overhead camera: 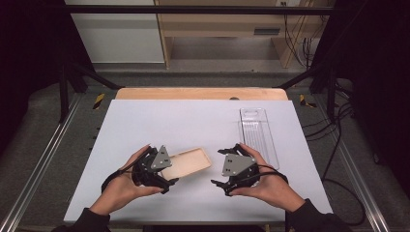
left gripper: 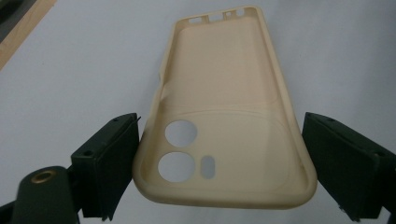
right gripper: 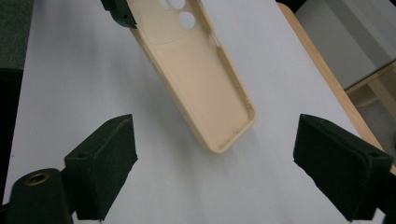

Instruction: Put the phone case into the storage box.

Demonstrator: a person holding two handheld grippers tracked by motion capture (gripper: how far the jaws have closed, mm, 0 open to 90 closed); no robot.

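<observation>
A beige phone case (overhead camera: 188, 163) lies lengthwise between the two hands, hollow side up. My left gripper (overhead camera: 170, 169) is shut on its camera-hole end, one jaw on each long side of the case (left gripper: 224, 116), and holds it a little above the white mat. In the left gripper view the gripper (left gripper: 219, 158) clamps the end with the round cut-outs. My right gripper (overhead camera: 217, 166) faces the case's free end with its jaws wide apart. In the right gripper view, nothing sits between that gripper's (right gripper: 215, 158) jaws, and the case (right gripper: 196, 70) slants away ahead of them.
A clear plastic tray (overhead camera: 257, 135) lies at the right rear of the white mat (overhead camera: 145, 121). The wooden table edge (overhead camera: 198, 93) runs behind the mat. Metal rails flank the table, and cables hang at the right.
</observation>
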